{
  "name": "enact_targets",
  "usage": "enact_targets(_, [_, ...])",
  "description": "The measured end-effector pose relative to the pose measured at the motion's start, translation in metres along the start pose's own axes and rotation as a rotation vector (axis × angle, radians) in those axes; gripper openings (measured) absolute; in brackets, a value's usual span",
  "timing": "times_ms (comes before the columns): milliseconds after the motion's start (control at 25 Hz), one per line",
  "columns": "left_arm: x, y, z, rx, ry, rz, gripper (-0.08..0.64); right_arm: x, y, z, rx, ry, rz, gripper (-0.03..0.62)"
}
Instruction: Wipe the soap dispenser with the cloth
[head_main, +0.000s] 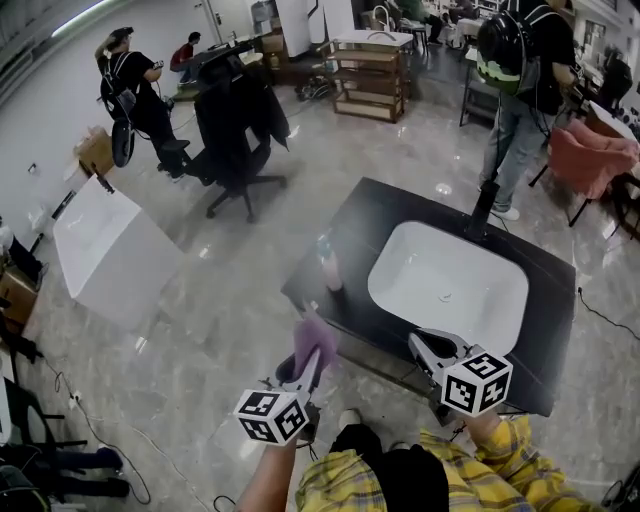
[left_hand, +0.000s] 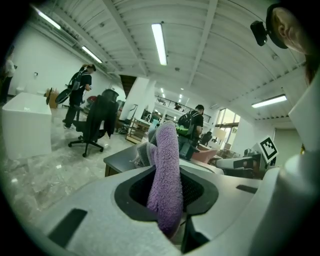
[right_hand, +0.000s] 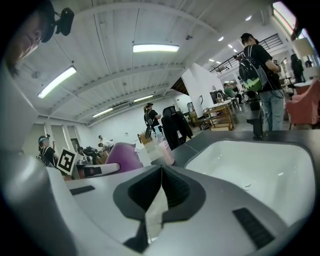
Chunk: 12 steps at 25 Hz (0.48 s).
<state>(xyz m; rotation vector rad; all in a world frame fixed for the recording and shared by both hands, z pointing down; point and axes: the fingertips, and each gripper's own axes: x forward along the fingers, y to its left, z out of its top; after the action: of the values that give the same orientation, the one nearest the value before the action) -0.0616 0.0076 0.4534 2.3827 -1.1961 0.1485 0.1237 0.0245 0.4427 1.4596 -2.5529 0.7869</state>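
The cloth (left_hand: 167, 180) is a purple, fuzzy terry piece, folded into a thick upright roll. It is pinched low down between the jaws of the left gripper (left_hand: 169, 210), and its rounded top stands free above them. The soap dispenser (head_main: 331, 268) is a slim pinkish bottle with a pale pump top. It stands upright on the dark counter (head_main: 400, 205) near its left corner, just beside the white basin (head_main: 392, 262). The cloth hangs short of the dispenser, not touching it.

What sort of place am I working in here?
Probably an open workshop or test hall, not a bathroom: the sink counter stands alone on polished floor, with an office chair and a person wearing a backpack nearby.
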Motion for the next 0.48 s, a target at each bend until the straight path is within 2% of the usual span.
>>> enact_targets(280, [0.021, 0.049, 0.045, 0.035, -0.017, -0.076, 0.075, 0.072, 0.007, 0.029, -0.003, -0.039, -0.034, 0.006])
enact_targets(480, [0.027, 0.068, 0.063, 0.064, -0.015, -0.117, 0.077, 0.099, 0.014, 0.045, -0.054, -0.047, -0.056, 0.006])
